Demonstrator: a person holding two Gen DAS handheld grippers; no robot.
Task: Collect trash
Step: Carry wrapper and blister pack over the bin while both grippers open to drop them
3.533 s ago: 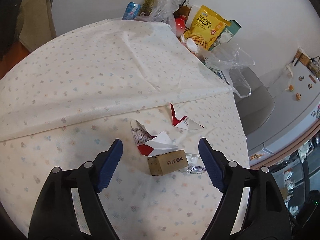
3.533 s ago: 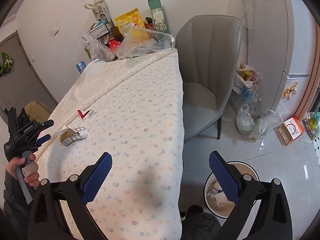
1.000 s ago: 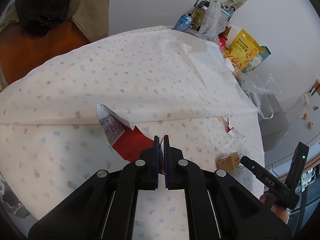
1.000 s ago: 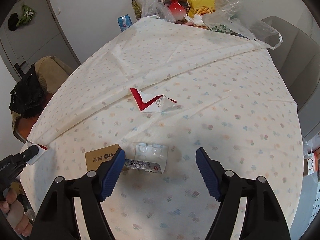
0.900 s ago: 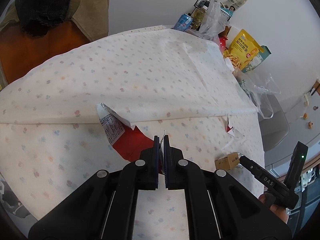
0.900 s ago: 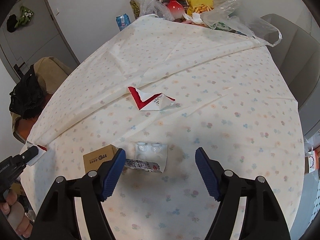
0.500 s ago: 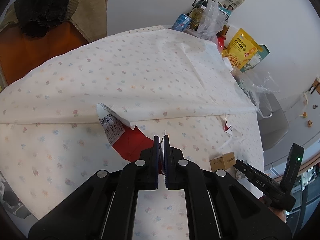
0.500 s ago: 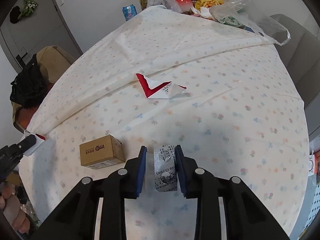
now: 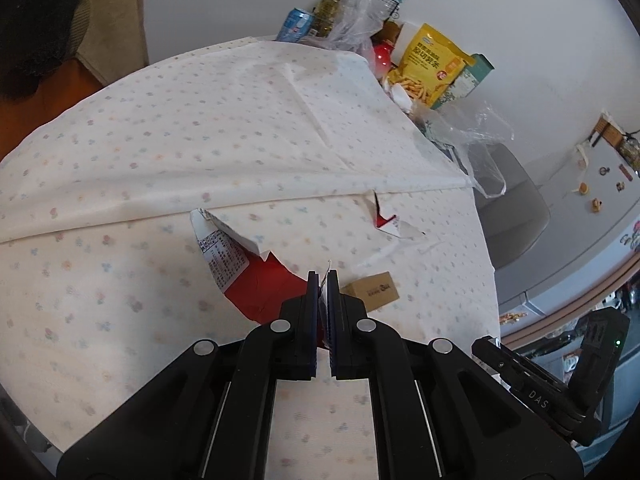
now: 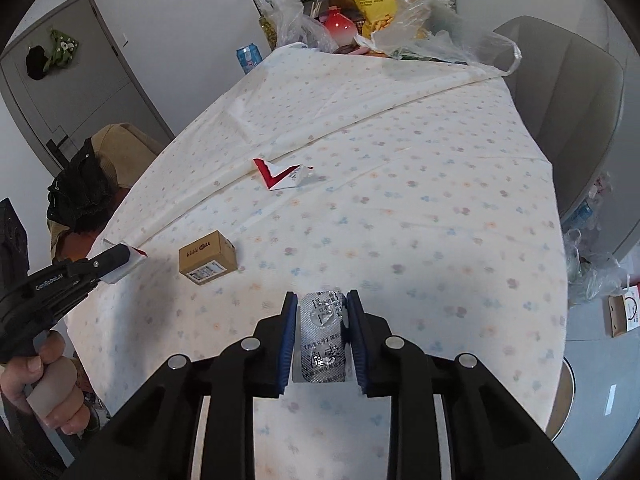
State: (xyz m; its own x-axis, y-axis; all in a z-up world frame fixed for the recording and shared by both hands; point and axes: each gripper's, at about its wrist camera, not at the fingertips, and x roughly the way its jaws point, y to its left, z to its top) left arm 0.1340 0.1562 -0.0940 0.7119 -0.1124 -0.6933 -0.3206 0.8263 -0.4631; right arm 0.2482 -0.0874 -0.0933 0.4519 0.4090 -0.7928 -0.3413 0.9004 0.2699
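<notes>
Left wrist view. The left gripper [image 9: 322,280] has its jaws pressed nearly together, pinching the edge of a torn red-and-white wrapper [image 9: 240,266]. The wrapper stands out forward and left of the fingertips, above the flower-print tablecloth [image 9: 180,128]; its white printed flap is uppermost and its red side faces the camera. A small brown cardboard box [image 9: 374,291] lies on the cloth just right of the fingertips. Farther off, near a fold in the cloth, lies a second red-and-white wrapper scrap [image 9: 390,222]. At the far end of the table stand a yellow snack bag [image 9: 430,64], a blue drink can [image 9: 297,26] and loose clear plastic bags [image 9: 468,128]. The black body of the right gripper [image 9: 560,384] shows at the lower right edge.

Right wrist view. The right gripper [image 10: 322,312] is closed part-way on a silver foil blister pack [image 10: 323,336], which sits lengthwise between the blue pads [image 10: 289,336], held above the tablecloth [image 10: 400,200]. The cardboard box [image 10: 208,257] rests on the cloth ahead and to the left. The wrapper scrap [image 10: 282,176] lies beyond it, beside the fold. At the left edge the left gripper [image 10: 120,258], gripped by a hand [image 10: 44,384], clamps a white-and-red bit of wrapper [image 10: 126,266] at the table edge. A grey chair [image 10: 572,100] stands on the right of the table.
</notes>
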